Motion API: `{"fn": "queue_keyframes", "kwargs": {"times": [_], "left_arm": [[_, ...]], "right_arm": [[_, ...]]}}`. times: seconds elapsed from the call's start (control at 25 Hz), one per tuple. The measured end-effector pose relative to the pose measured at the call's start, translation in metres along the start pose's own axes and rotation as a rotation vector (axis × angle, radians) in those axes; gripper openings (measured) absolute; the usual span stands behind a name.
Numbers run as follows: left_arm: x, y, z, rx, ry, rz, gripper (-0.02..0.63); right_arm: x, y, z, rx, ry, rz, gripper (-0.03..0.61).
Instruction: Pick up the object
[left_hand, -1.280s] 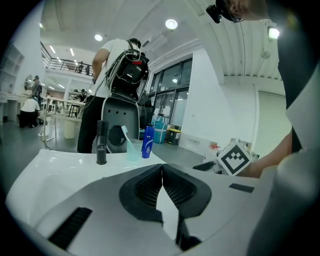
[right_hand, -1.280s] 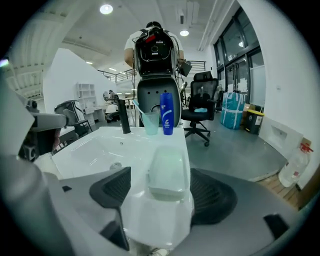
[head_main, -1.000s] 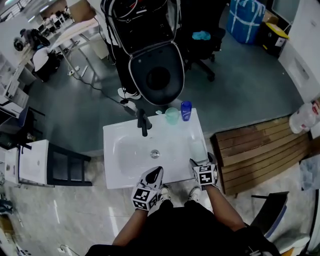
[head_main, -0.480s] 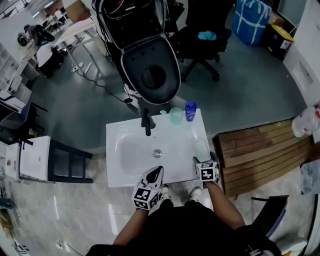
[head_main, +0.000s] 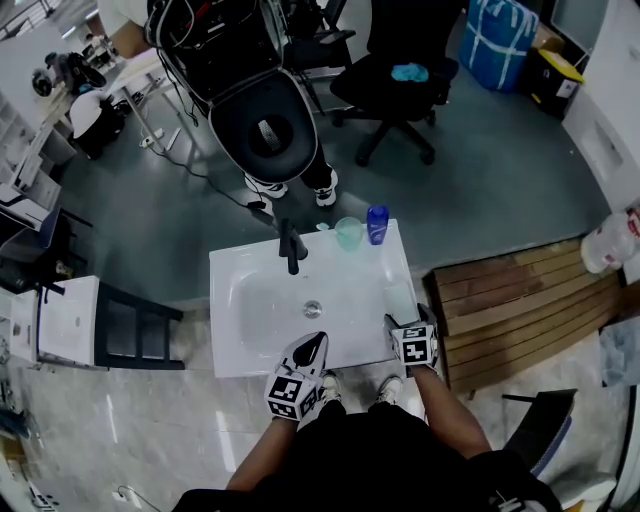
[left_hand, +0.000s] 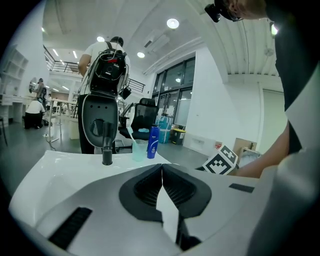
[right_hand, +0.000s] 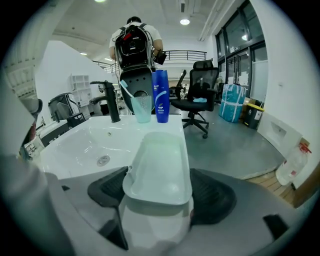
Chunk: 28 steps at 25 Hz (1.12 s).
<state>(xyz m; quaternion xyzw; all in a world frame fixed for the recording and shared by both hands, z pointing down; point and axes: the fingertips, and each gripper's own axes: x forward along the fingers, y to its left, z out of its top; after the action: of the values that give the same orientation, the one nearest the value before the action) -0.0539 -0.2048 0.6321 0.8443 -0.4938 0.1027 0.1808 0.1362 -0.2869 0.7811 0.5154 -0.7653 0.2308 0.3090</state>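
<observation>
A pale green soap dish (right_hand: 160, 160) lies on the right rim of a white sink (head_main: 260, 290). My right gripper (right_hand: 159, 176) is open, with the near end of the dish between its jaws and close to both pads. From above, the dish (head_main: 398, 298) shows just ahead of the right gripper (head_main: 392, 322). My left gripper (head_main: 315, 342) sits at the sink's front edge, shut and empty, its pads meeting in the left gripper view (left_hand: 161, 167).
A black faucet (head_main: 290, 245), a green cup (head_main: 346, 232) with a toothbrush and a blue bottle (head_main: 375, 224) stand on the sink's far rim. Beyond are a person with a black backpack rig (head_main: 265, 120) and an office chair (head_main: 395, 80). A wooden pallet (head_main: 520, 300) lies at the right.
The person with the backpack rig has stepped away from the sink's far side, up and to the left. Both grippers and the soap dish have stayed put.
</observation>
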Motion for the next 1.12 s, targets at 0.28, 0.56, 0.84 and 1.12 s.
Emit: {"fn": "queue_keyframes", "kwargs": {"times": [0.28,0.56,0.84,1.12], "left_arm": [[0.001,-0.003,0.005,0.009,-0.009,-0.015,0.02],[0.009,-0.006,0.013,0.015,-0.02,-0.031,0.021],[0.016,-0.012,0.028,-0.018,-0.074,-0.072,0.02],[0.017,-0.013,0.044,0.019,-0.099,-0.092,0.02]], "right_arm": [[-0.021,0.002,0.026,-0.016,-0.064,-0.01,0.399],[-0.052,0.0,0.069,-0.019,-0.173,-0.028,0.399],[-0.082,-0.001,0.095,0.004,-0.251,-0.053,0.399],[-0.116,0.002,0.12,-0.025,-0.344,-0.069,0.399]]}}
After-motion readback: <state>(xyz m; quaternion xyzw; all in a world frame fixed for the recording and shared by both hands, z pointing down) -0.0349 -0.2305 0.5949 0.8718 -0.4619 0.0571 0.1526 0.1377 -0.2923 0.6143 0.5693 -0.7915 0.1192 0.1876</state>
